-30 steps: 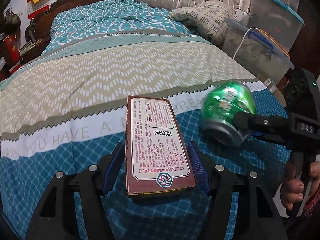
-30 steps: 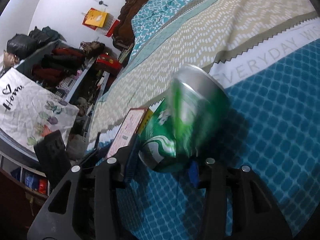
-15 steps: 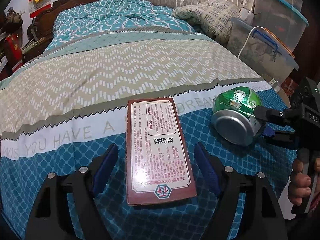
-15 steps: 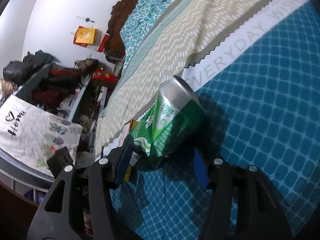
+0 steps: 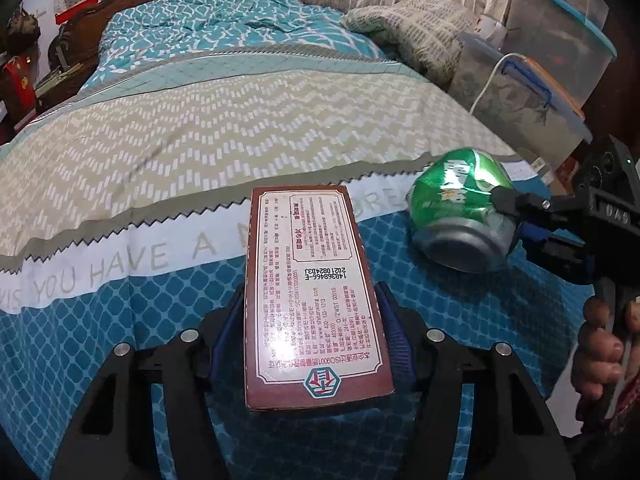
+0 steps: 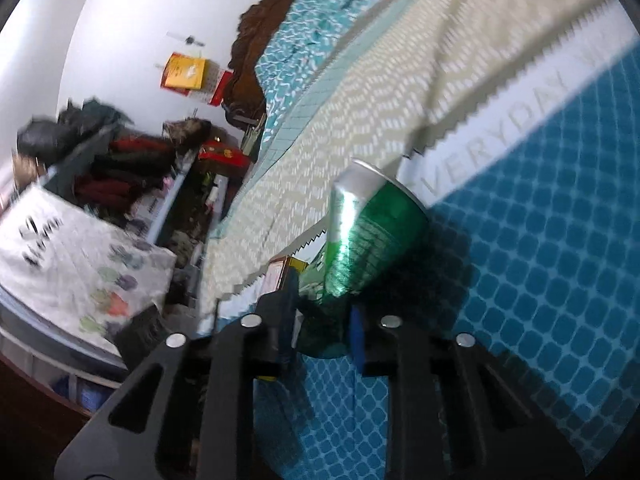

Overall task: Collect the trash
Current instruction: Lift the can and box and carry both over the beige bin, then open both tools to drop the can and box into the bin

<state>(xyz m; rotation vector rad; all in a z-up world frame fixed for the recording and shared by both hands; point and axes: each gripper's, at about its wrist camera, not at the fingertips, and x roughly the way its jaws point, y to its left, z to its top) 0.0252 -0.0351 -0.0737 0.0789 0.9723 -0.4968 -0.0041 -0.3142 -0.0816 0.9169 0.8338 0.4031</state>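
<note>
Green can (image 6: 370, 236) lies sideways, apparently pinched by right hand-held gripper (image 6: 324, 330).

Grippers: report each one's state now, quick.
Left gripper: jaws just closed on the box.
Right gripper: jaws just closed on the green can.

bedspread (image 5: 120, 264): "YOU HAVE A" | bedspread, right view: "EVERYDAY" | box (image 5: 312, 296): "148368466-E"

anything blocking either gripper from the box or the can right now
Nothing visible does. The left gripper has just closed its jaws onto the sides of the brown box, and the right gripper has just closed on the dented green can. Both pieces lie on the bed cover, apart from each other.
</note>
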